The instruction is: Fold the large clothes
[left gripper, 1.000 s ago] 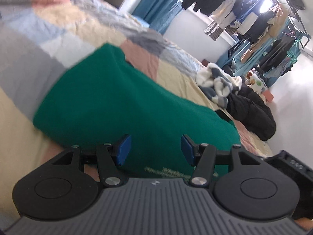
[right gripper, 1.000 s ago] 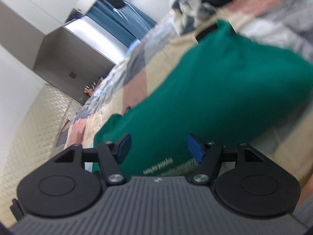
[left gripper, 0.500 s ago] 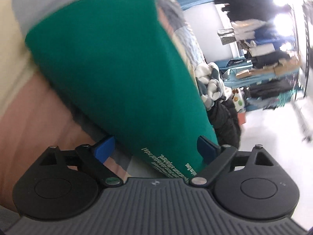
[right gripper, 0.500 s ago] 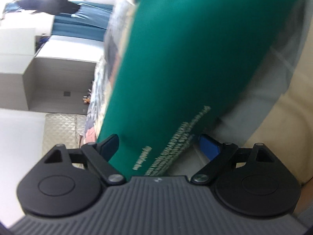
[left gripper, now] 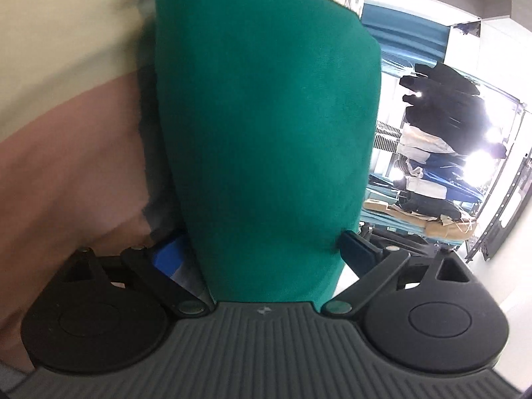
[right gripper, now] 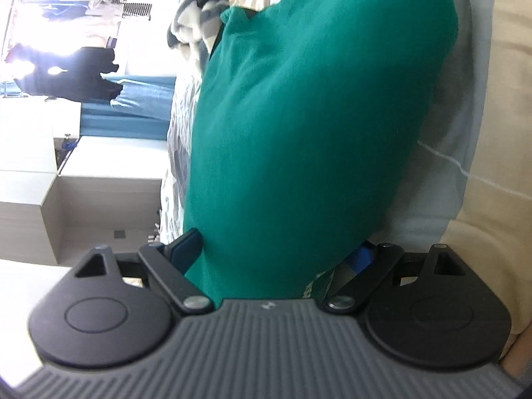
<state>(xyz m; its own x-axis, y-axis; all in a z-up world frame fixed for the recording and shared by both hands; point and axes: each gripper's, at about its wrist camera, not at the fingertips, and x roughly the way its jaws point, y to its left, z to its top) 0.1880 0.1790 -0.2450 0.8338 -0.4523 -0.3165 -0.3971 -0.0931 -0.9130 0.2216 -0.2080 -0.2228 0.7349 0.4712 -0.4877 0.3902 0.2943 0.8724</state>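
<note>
Only blurred, unreadable pale lettering edges the green garment (right gripper: 309,126) lying between both released tools, left tool (left gripper: 266,256) and right tool (right gripper: 276,249).

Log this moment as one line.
task: fold | item: green garment on patchwork quilt | left gripper: opening, straddling garment | right gripper: open, straddling garment

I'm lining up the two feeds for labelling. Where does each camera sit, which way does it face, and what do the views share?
Left wrist: on the left gripper, rolled sideways, looking along wide, opening jaws at the folded green garment between them; no person shows.
Right wrist: on the right gripper, rolled the other way, jaws wide around the garment's printed edge; a sliver of hand shows.
Shared: the green garment, patchwork bedspread, hanging clothes.
</note>
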